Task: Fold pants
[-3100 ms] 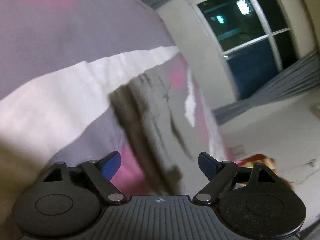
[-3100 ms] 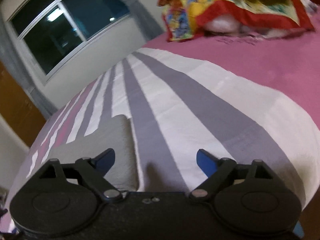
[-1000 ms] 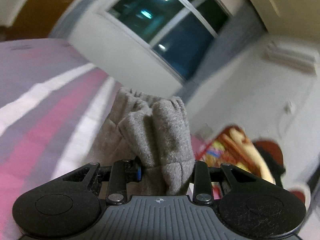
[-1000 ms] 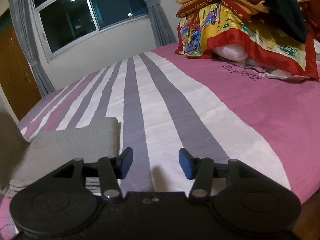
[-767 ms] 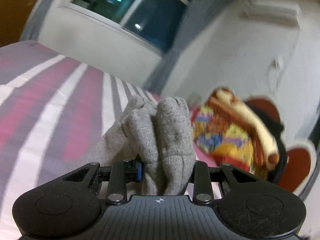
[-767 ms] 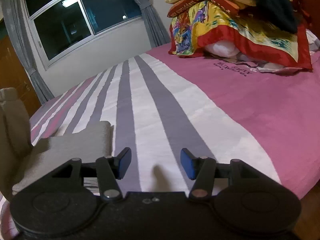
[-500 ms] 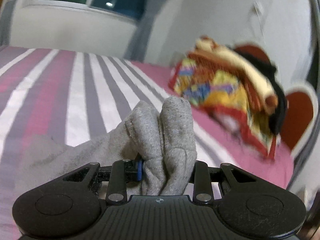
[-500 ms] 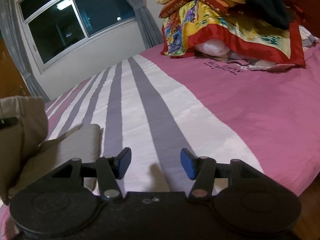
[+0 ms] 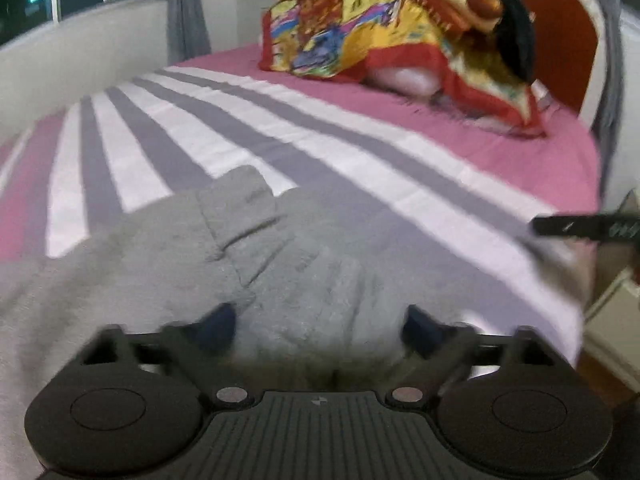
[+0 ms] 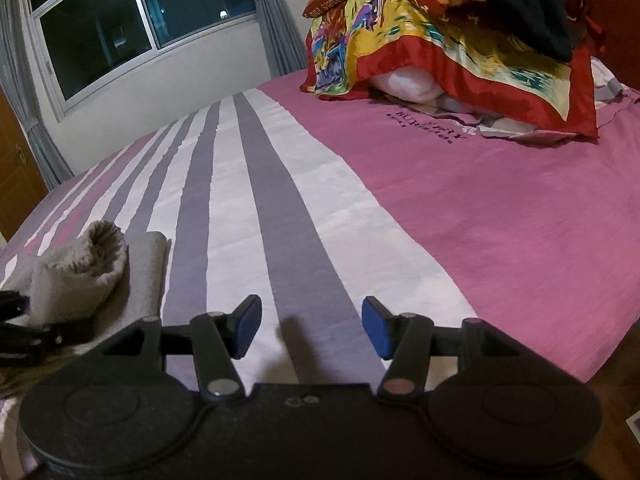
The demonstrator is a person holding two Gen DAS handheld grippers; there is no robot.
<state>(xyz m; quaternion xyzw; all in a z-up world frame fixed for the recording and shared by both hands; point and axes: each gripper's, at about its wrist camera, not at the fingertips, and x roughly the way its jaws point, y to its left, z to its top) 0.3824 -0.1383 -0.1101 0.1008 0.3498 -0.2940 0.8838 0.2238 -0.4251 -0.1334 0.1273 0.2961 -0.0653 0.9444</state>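
Our left claw stands open, with the grey pants lying loose between and ahead of its fingers on the bed. Our right claw is open and empty, the pants well to its left. We judge the fleece soft, light and floppy, so we would grip through a thick folded edge or the gathered cuff. The cloth looks bunched, with one rolled end raised.

A home bedroom: a bed with a pink, white and grey striped sheet, piled bedding at its far right (colourful, rumpled), a curtained window far left.
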